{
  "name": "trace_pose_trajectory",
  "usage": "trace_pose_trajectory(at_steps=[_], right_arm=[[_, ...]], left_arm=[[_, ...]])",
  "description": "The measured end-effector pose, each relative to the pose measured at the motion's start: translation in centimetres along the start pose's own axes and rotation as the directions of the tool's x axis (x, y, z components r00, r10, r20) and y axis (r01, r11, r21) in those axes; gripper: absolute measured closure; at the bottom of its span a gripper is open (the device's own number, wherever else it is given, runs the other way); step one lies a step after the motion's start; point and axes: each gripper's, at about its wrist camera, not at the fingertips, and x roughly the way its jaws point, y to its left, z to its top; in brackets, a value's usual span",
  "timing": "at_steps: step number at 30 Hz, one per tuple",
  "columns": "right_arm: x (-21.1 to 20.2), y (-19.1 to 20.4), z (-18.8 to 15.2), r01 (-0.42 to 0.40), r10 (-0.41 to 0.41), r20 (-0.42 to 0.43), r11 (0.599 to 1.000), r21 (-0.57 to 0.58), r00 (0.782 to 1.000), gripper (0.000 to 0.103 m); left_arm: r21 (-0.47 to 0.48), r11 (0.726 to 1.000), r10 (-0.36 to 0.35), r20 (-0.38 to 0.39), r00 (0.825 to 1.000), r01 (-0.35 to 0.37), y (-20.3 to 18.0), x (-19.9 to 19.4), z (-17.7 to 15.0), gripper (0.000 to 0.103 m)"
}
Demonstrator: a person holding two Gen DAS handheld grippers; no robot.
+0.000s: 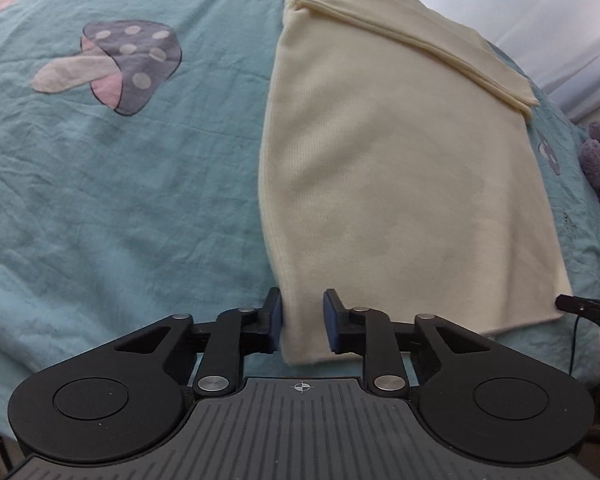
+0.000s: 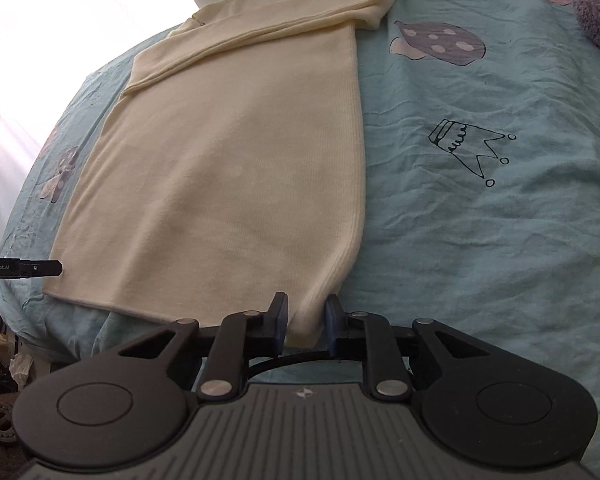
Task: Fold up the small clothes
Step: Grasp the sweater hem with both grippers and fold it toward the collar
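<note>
Cream knit, that's your whole job right now: the cream top (image 1: 400, 184) lies flat on the teal bedsheet (image 1: 120, 200), sleeves already folded across the far end, and its long axis runs straight away from you, near hem to far neckline. Both your tools are parked at that near hem, one per corner. Your left gripper (image 1: 302, 320) has the near-left corner sitting between its jaws, which are drawn in narrow; in the left wrist view there's a sliver of gap on the right pad, so I'd call it pinching but I can't swear both pads are pressing. Your right gripper (image 2: 306, 322) is clearer: its jaws are closed down on the near-right corner, and the fabric bunches up between the blue pads. So the cloth stretches away from both sets of jaws, and neither hand is nearer, they're level along the hem. My guess is the next move is carrying that hem away from you toward the folded sleeves, so keep both corners travelling along the long axis together or the fold will skew. Mushroom print (image 1: 116, 64) to the left and the crown doodle (image 2: 472, 152) on the right are just sheet pattern, nothing in your path.
</note>
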Motion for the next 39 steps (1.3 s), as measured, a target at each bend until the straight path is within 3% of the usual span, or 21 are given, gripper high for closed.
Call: trace_pose_trajectory(at_steps=[6,8,9,12,16,19,24,28,30,31,32,33,34,36,39], right_arm=[[0.2,-1.2,0.5,-0.06,0.062,-0.02,0.996,0.069,0.998,0.08],[0.4,-1.0,0.5,-0.067,0.068,-0.016,0.996,0.056,0.998,0.085],[0.4,-0.9,0.4,-0.067,0.068,-0.015,0.996,0.051,0.998,0.093],[0.5,-1.3,0.3,-0.1,0.101,-0.01,0.992,0.073,0.995,0.096],[-0.2,-2.3,1.4,-0.2,0.195,0.058,0.973,0.116,0.979,0.097],[-0.9,-2.5,3.4,-0.222,0.206,0.15,0.971,0.092,0.967,0.097],[-0.2,-2.2,8.2,-0.135,0.116,0.29,0.99,0.048,0.95,0.098],[0.9,-1.7,11.4,-0.036,0.017,0.363,0.998,0.045,0.932,0.098],[1.3,-1.5,12.1,0.031,-0.047,0.377,0.998,0.048,0.925,0.097],[1.4,-1.4,12.2,0.059,-0.072,0.372,0.997,0.046,0.926,0.096],[1.5,-1.4,12.2,0.081,-0.087,0.365,0.996,0.032,0.927,0.095],[1.4,-1.3,12.0,0.093,-0.092,0.364,0.996,0.015,0.927,0.087],[1.3,-1.2,11.6,0.106,-0.094,0.364,0.994,-0.011,0.926,0.071],[1.5,-1.2,11.2,0.119,-0.089,0.352,0.991,-0.065,0.932,0.053],[2.6,-0.9,11.1,0.11,-0.07,0.307,0.987,-0.116,0.949,0.053]], left_arm=[[0.007,0.998,-0.069,-0.033,0.997,0.07,-0.5,0.8,0.2,0.082],[0.023,0.998,-0.057,-0.038,0.998,0.058,-0.6,1.0,0.3,0.087],[0.024,0.999,-0.046,-0.039,0.998,0.047,-0.5,1.1,0.4,0.092],[0.013,0.998,-0.057,-0.03,0.998,0.058,-0.3,0.7,0.7,0.094],[-0.013,0.992,-0.121,0.074,0.99,0.122,-0.8,-1.3,2.5,0.094],[0.036,0.993,-0.116,0.173,0.978,0.112,-1.8,-2.6,5.5,0.094],[0.123,0.992,-0.062,0.308,0.949,0.025,-3.5,-1.9,11.1,0.094],[0.08,0.997,-0.034,0.377,0.926,0.004,-3.9,1.0,14.5,0.093],[0.063,0.998,0.004,0.373,0.928,-0.029,-3.7,2.4,15.3,0.09],[0.072,0.997,0.01,0.366,0.931,-0.04,-3.7,2.7,15.4,0.089],[0.087,0.995,0.011,0.37,0.929,-0.046,-3.5,3.0,15.2,0.08],[0.108,0.993,0.01,0.379,0.925,-0.055,-3.4,3.0,15.0,0.077],[0.136,0.989,0.006,0.384,0.923,-0.063,-3.2,3.1,14.8,0.072],[0.191,0.979,-0.006,0.37,0.929,-0.07,-2.9,3.4,14.6,0.066],[0.228,0.973,-0.036,0.34,0.94,-0.045,-2.3,3.9,14.6,0.062]])
